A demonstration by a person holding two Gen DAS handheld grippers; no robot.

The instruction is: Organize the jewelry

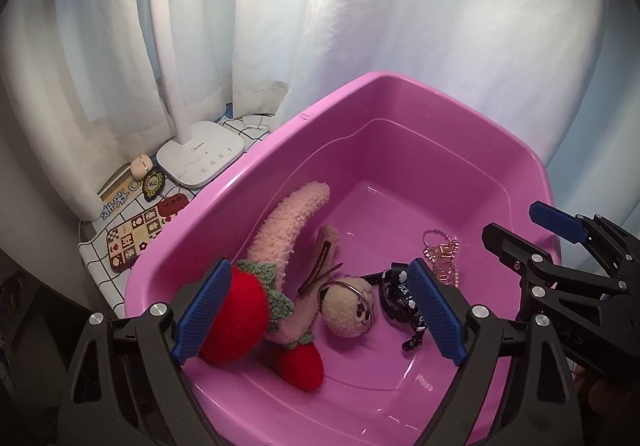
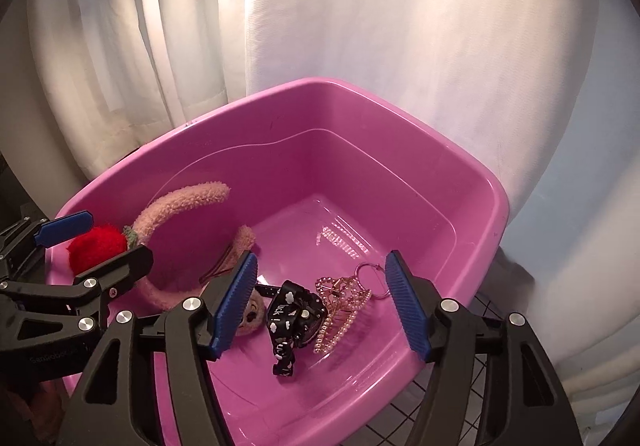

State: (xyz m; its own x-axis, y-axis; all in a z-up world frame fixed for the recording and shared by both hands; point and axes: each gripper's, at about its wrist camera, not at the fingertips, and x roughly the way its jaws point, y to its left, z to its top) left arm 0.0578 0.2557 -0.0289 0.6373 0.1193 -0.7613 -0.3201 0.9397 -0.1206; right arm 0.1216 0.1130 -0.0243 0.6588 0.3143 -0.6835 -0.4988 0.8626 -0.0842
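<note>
A pink plastic tub (image 1: 400,93) (image 2: 400,113) holds a fuzzy pink headband (image 1: 288,221) (image 2: 180,205) with red strawberries (image 1: 236,314) (image 2: 98,246), a beige plush face (image 1: 348,310), a brown hair clip (image 1: 320,266), a black printed strap (image 1: 400,298) (image 2: 292,318), a rose-gold tiara comb (image 1: 444,262) (image 2: 340,306) and a ring (image 2: 370,274). My left gripper (image 1: 320,318) is open over the headband and plush face. My right gripper (image 2: 320,310) is open over the strap and tiara. Each gripper shows in the other's view, the right (image 1: 520,242) and the left (image 2: 92,242).
A white desk lamp (image 1: 200,157) stands left of the tub on a checked cloth (image 1: 100,258). Beside it lie a patterned case (image 1: 136,238), small tags and a cream round item (image 1: 142,165). White curtains hang behind.
</note>
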